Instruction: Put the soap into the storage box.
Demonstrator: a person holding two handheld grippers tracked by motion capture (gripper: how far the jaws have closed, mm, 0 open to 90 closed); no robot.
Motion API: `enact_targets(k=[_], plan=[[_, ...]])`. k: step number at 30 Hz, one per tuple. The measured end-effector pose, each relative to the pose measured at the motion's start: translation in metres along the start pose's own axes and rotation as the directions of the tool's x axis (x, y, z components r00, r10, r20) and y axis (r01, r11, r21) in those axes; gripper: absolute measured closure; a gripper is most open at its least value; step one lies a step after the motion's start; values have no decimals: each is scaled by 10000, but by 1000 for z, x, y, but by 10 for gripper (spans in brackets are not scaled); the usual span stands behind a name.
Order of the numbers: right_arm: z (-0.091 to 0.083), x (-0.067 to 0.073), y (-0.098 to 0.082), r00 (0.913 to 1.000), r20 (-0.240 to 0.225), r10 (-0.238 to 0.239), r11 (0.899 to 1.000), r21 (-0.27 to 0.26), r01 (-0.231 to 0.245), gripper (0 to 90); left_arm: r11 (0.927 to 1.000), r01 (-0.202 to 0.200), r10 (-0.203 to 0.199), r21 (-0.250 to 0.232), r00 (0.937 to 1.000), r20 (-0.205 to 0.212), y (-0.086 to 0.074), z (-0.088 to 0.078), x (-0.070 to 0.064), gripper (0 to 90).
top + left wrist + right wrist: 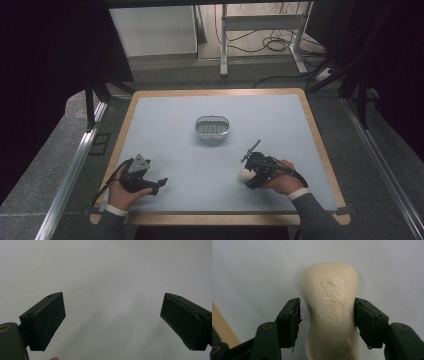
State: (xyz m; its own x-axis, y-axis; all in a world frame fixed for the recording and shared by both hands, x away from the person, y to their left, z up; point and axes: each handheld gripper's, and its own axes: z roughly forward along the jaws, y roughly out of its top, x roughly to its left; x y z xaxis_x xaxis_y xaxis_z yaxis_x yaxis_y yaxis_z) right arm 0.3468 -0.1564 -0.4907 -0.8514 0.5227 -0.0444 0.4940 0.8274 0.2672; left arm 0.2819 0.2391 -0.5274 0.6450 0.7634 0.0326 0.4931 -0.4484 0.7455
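Right gripper (pixel 327 322) brackets a cream soap bar (pixel 332 312), jaws beside its waist, seemingly not yet clamped; closing looks next. Left gripper (pixel 112 322) rests released.

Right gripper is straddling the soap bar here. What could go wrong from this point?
1. The right gripper straddles the soap bar at its narrow waist; its left jaw shows a gap, so an uneven close could twist the bar.
2. The smooth, rounded bar might slip out before reaching the soap dish.
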Motion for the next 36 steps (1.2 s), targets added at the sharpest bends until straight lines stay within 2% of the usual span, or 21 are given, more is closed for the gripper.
enact_targets(k=[4,7,15,24,36], plan=[[3,-1,-1,9998,145,-110,9998,195,107,447,10000,24,-24,-54,10000,-20,0,-1,0,64],[3,-3,-1,9999,81,-142,9997,218,140,486,10000,26,-26,-49,10000,-25,0,-1,0,64],[2,-5,1,9997,182,-172,9994,311,166,497,10000,19,-19,-52,10000,-47,0,-1,1,64],[-17,-8,3,9994,280,-181,9998,-77,183,497,10000,-1,1,10,10000,-43,0,0,1,64],[-29,-13,12,9984,520,-220,9981,-564,250,497,10000,6,-6,25,10000,-44,-1,0,1,63]])
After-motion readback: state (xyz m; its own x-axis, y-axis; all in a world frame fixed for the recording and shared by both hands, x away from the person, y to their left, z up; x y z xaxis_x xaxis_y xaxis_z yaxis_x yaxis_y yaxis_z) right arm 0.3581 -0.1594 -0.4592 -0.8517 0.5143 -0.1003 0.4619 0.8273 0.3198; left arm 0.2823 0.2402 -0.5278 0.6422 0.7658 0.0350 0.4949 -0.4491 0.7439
